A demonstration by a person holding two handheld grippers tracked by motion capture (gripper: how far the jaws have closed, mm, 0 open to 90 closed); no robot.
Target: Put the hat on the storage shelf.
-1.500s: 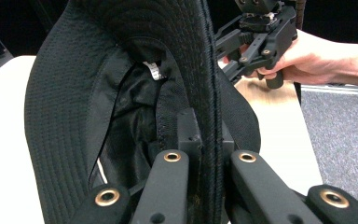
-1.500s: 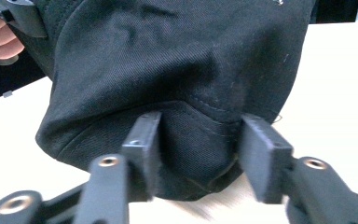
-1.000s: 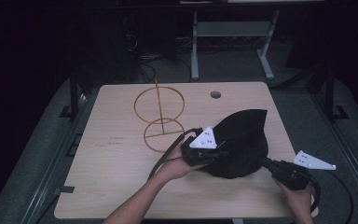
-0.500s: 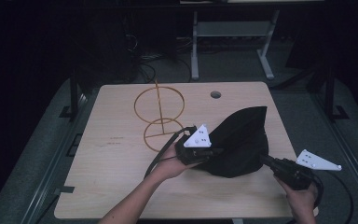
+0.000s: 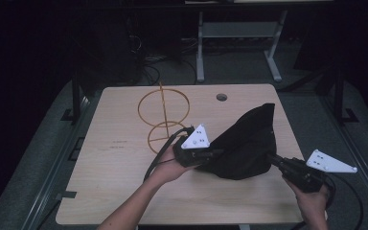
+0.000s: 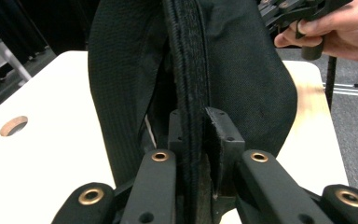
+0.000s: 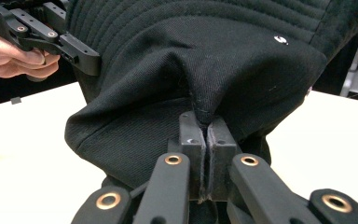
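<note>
A black fabric hat (image 5: 249, 139) is held up over the right half of the wooden table (image 5: 115, 182), stretched between both grippers. My left gripper (image 5: 218, 154) has the hat's thick stitched rim (image 6: 191, 70) between its pads (image 6: 221, 128). Its jaws have just been opening a little, and the pads still lie against the rim. My right gripper (image 5: 268, 157) is shut on a pinched fold of the hat's cloth (image 7: 205, 105). In the right gripper view the left gripper (image 7: 51, 37) shows at the top left, beside the hat (image 7: 205, 56).
A gold wire stand (image 5: 163, 110) with two rings rises from the table just left of the left hand. A round cable hole (image 5: 221, 97) lies near the far edge. Table legs and cables stand on the dark floor beyond.
The right gripper has risen slightly with its fold of cloth. The left gripper has shifted a little to the left, so the hat is drawn out wider between them.
</note>
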